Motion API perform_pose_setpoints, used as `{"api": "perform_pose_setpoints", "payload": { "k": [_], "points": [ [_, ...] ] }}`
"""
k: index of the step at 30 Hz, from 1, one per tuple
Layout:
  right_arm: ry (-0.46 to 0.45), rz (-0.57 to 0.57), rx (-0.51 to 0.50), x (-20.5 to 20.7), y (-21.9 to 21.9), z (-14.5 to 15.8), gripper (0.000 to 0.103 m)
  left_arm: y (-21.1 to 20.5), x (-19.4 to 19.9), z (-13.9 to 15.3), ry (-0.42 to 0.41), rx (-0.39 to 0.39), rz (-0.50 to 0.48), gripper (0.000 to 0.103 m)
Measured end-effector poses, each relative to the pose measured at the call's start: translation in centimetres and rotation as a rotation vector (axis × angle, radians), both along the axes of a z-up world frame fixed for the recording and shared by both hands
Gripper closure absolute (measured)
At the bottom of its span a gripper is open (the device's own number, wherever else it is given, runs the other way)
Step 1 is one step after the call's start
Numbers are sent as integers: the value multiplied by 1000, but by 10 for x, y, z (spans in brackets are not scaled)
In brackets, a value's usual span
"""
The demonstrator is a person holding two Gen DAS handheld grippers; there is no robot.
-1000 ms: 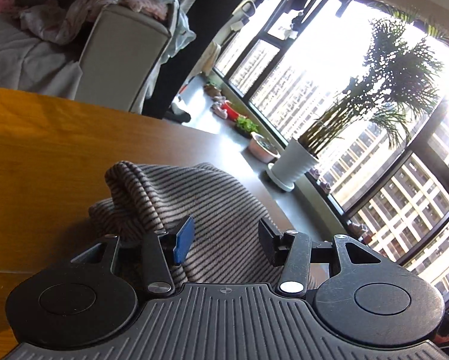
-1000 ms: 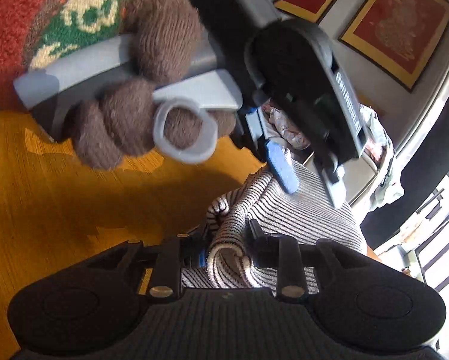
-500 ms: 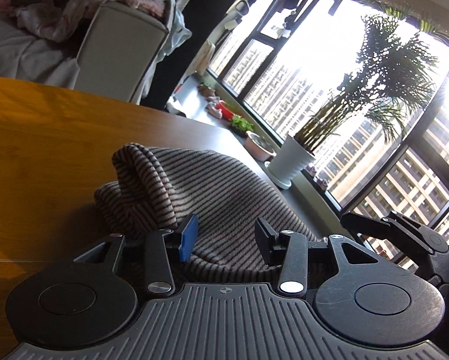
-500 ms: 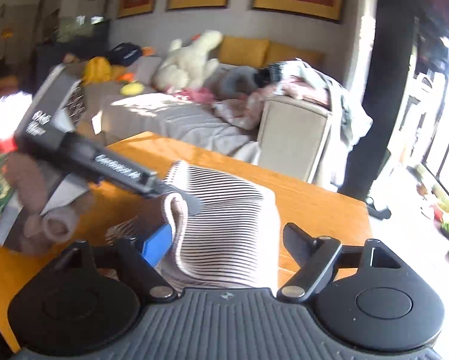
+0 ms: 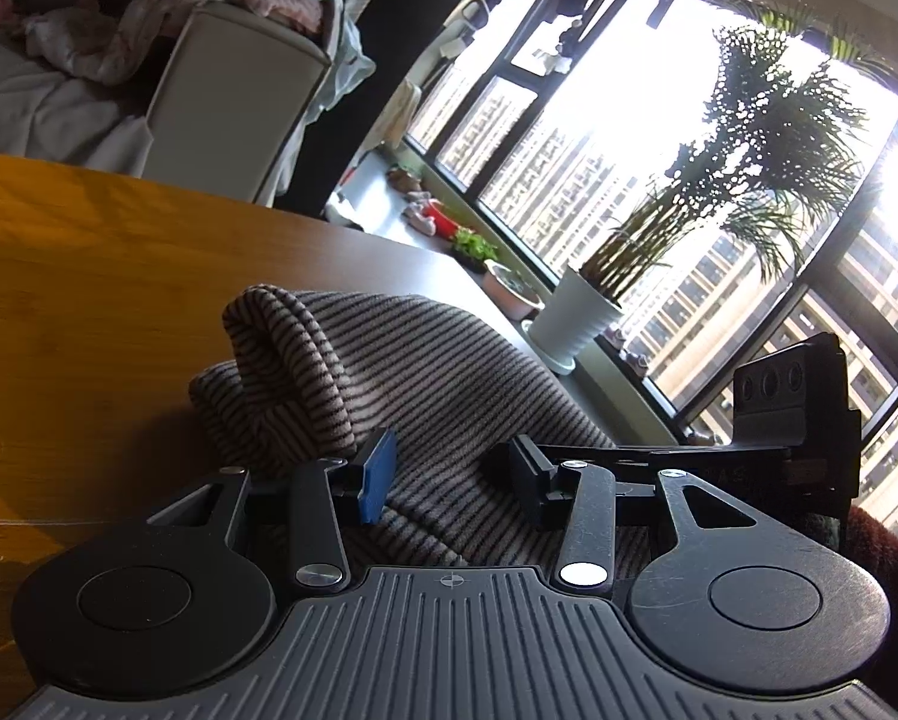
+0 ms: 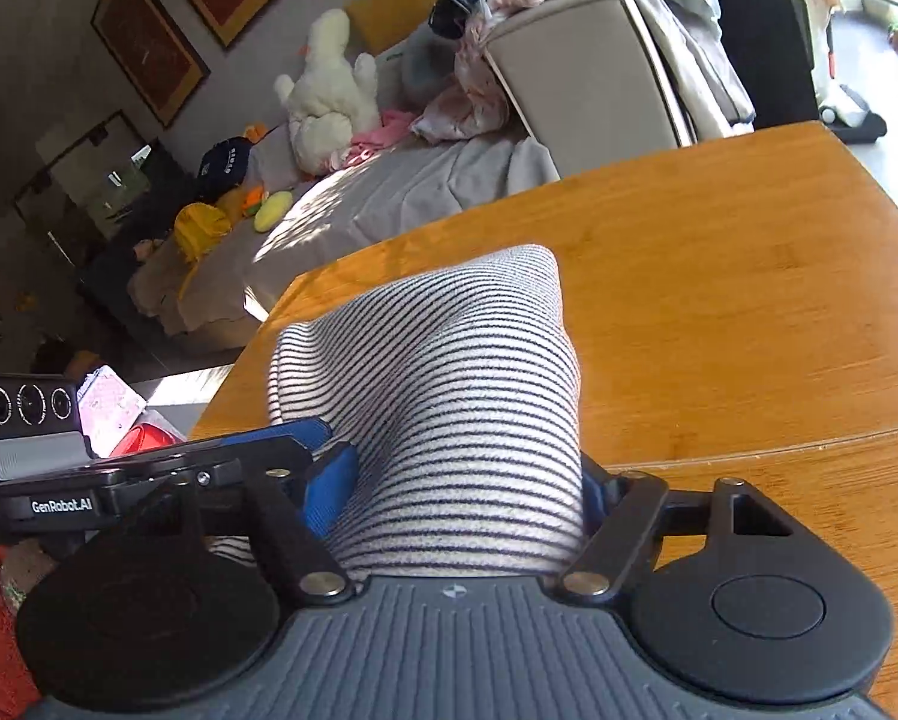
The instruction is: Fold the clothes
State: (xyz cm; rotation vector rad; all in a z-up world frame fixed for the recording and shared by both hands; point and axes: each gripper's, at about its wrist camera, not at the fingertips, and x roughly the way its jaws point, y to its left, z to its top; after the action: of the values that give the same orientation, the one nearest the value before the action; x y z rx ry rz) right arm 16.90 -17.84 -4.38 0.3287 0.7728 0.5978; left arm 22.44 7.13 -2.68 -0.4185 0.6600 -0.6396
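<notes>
A striped knit garment [image 5: 449, 372] lies folded in a thick bundle on the wooden table [image 5: 89, 276]. My left gripper [image 5: 449, 477] stands open low over the near end of the bundle, and the inner face of its blue pad [image 5: 377, 474] is bare. In the right wrist view the same garment [image 6: 449, 372] fills the whole gap of my right gripper [image 6: 460, 495]. Its jaws are closing, and both pads press against the bundle's sides. The left gripper [image 6: 305, 438] reaches in from the left and ends at the bundle's edge. The right tool's camera housing [image 5: 790, 414] shows at the right of the left wrist view.
The table's far edge [image 6: 658, 162] and its right corner are near. Behind it stand a sofa [image 6: 586, 72] piled with clothes and a white plush toy [image 6: 329, 84]. A potted palm [image 5: 580, 312] stands by the big windows. A brown glove [image 5: 886, 546] holds the right tool.
The right gripper let go of a fold, rolled over and swung round the bundle, opened wide, and now closes on the bundle. It has come into the left wrist view. The left gripper stayed put.
</notes>
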Motion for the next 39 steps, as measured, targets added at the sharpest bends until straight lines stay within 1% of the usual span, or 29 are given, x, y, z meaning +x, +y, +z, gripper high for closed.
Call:
{"api": "perform_pose_setpoints", "payload": {
  "k": [1, 2, 3, 5, 8, 9, 11, 12, 13, 14, 15, 18, 19, 21, 22, 23, 24, 26, 28, 32, 33, 34, 36, 37, 38, 39],
  "points": [
    [-36, 11, 17, -6, 0, 8, 47, 0, 0, 0, -4, 2, 2, 56],
    [-71, 21, 35, -11, -1, 15, 50, 0, 1, 0, -6, 0, 3, 56],
    [-106, 31, 37, -16, 0, 22, 50, 1, 1, 1, -5, -8, 4, 56],
    [-160, 44, -22, -23, 7, 29, 50, 3, 2, 1, 1, -23, 9, 56],
    [-130, -11, -162, -20, 13, 17, 50, 5, 2, 3, 14, -29, 17, 56],
    [-130, -30, -177, -20, 11, 12, 49, 6, 0, 6, 19, -34, 26, 56],
    [-134, -56, -180, -23, 8, 9, 48, 7, -6, 16, 15, -25, 45, 50],
    [-142, -63, -185, -25, 8, 9, 48, 7, -11, 22, 2, -10, 56, 39],
    [-161, -66, -208, -28, 12, 10, 48, 6, -16, 27, -12, 16, 72, 25],
    [-179, -67, -230, -31, 15, 10, 48, 4, -20, 31, -23, 48, 90, 21],
    [-190, -69, -245, -33, 18, 11, 47, 2, -24, 33, -27, 72, 97, 20],
    [-216, -74, -270, -39, 22, 14, 47, -4, -29, 27, 18, 96, 84, 20],
    [-218, -78, -269, -40, 21, 14, 46, -7, -29, 23, 36, 112, 80, 22],
    [-222, -88, -259, -42, 17, 16, 42, -11, -28, 14, 61, 146, 73, 30],
    [-224, -88, -251, -45, 13, 17, 41, -12, -27, 8, 77, 148, 67, 31],
    [-227, -89, -243, -48, 9, 18, 37, -12, -27, 4, 91, 135, 63, 31],
    [-227, -89, -235, -52, 5, 19, 28, -10, -27, 0, 102, 118, 62, 31],
    [-209, -89, -221, -59, -5, 17, 20, -7, -25, -3, 115, 93, 57, 34],
    [-167, -92, -184, -63, -15, 10, 18, -5, -24, -5, 120, 80, 50, 34],
    [-20, -126, -10, -57, -35, -9, 15, -6, -24, -7, 113, 78, 44, 34],
    [11, -119, 23, -55, -35, -12, 14, -5, -23, -7, 114, 75, 44, 34],
    [21, -96, 33, -55, -32, -12, 14, -5, -23, -8, 115, 71, 44, 35],
    [28, -58, 39, -56, -24, -10, 23, -3, -23, -8, 115, 65, 44, 35],
    [-4, -48, 21, -59, -19, -3, 26, -2, -22, -8, 113, 64, 48, 35],
    [-53, -26, 16, -64, -16, 8, 38, -2, -21, -9, 112, 62, 53, 36],
    [-97, -5, 19, -68, -14, 18, 44, -1, -20, -9, 112, 59, 58, 36]
  ]
}}
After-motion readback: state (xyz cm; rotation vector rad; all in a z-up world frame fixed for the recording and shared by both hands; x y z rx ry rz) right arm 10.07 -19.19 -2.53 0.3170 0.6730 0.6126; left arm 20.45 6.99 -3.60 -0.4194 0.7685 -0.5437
